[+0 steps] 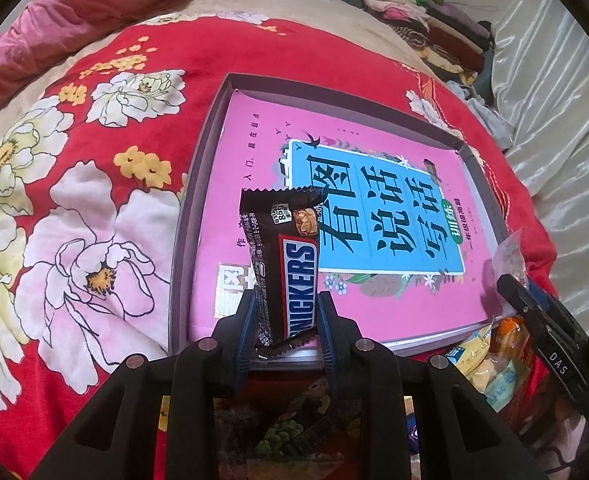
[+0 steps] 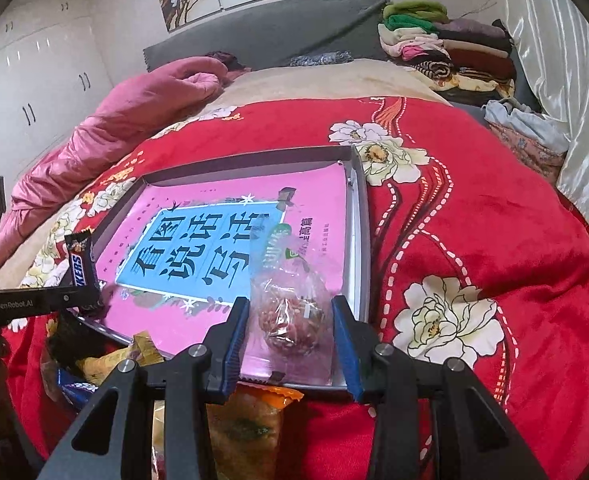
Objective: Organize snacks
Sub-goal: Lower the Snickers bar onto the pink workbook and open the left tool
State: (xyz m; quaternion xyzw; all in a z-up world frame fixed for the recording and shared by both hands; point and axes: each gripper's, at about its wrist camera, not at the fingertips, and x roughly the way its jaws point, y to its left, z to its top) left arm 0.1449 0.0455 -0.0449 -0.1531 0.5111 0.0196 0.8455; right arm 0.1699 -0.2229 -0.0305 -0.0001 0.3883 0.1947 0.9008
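Snickers bar [image 1: 286, 264] sits pinched between the blue pads of the left gripper [image 1: 285, 312], which is clamped on the wrapper's lower half; the bar's long axis runs straight out along the fingers, its crimped far end tipped up and away over the near-left part of the shallow box [image 1: 198, 184]. In the right wrist view the same bar [image 2: 81, 264] shows at the left edge, standing tilted above the box's near-left corner, with the left gripper's dark body level beneath it. The right gripper [image 2: 290, 320] comes in low over the box's near edge, fingers pointing toward the far side of the bed, and its pads press in on a clear packet [image 2: 290, 308] holding a round reddish snack; the packet's long axis also follows the fingers, its green-printed top reaching forward over the pink book [image 2: 318, 200]. That book, with a blue panel of large Chinese characters, lies flat inside the box [image 2: 360, 240] and fills most of it. Just below the box's near edge a heap of loose snacks [image 2: 134, 356] lies on the bedding, yellow, orange and blue wrappers among them. Under everything spreads a red floral blanket [image 1: 94, 184], with a pink quilt [image 2: 134, 108] bunched at the far left and a stack of folded clothes [image 2: 446, 48] at the far right.
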